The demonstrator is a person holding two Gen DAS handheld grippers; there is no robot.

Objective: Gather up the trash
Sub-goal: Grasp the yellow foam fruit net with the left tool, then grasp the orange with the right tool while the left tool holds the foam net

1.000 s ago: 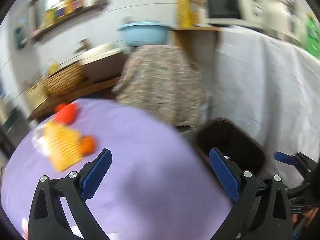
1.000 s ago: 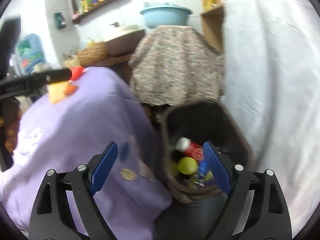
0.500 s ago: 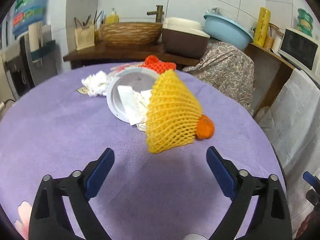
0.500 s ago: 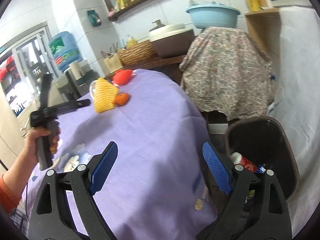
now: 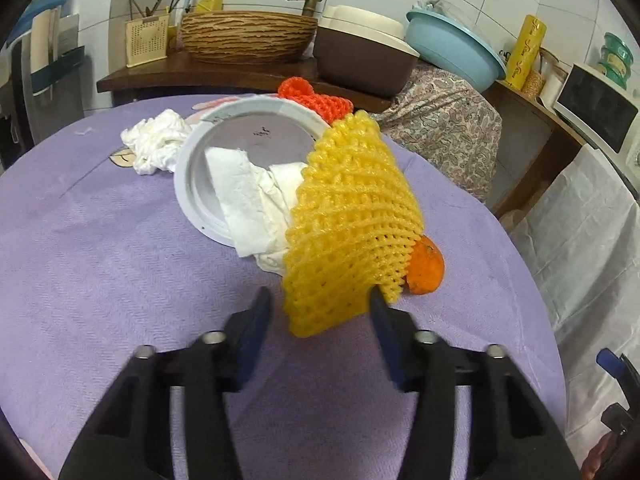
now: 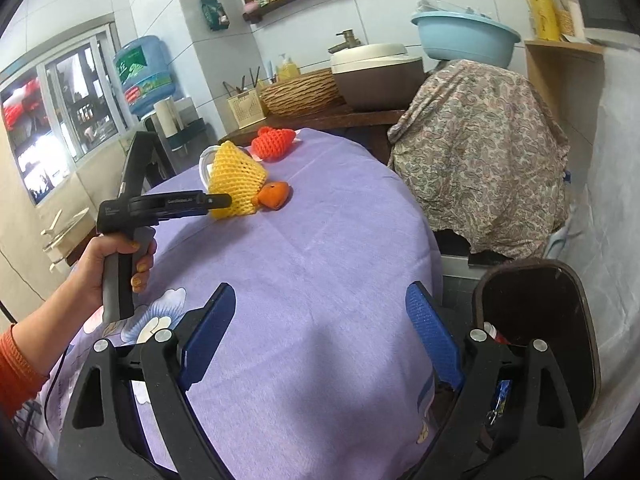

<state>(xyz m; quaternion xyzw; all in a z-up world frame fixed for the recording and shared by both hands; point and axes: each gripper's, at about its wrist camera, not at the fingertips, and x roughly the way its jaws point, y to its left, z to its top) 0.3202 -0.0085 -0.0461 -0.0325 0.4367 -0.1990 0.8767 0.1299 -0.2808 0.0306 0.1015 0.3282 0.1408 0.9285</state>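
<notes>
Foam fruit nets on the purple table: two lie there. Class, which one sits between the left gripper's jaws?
The yellow net, draped beside the plate. The jaws are closing around its near edge; the red net lies beyond the plate.

Left gripper (image 5: 320,312) jaws closing around the near edge of the yellow foam net (image 5: 348,220), orange peel (image 5: 426,266) tucked just beside it.
</notes>
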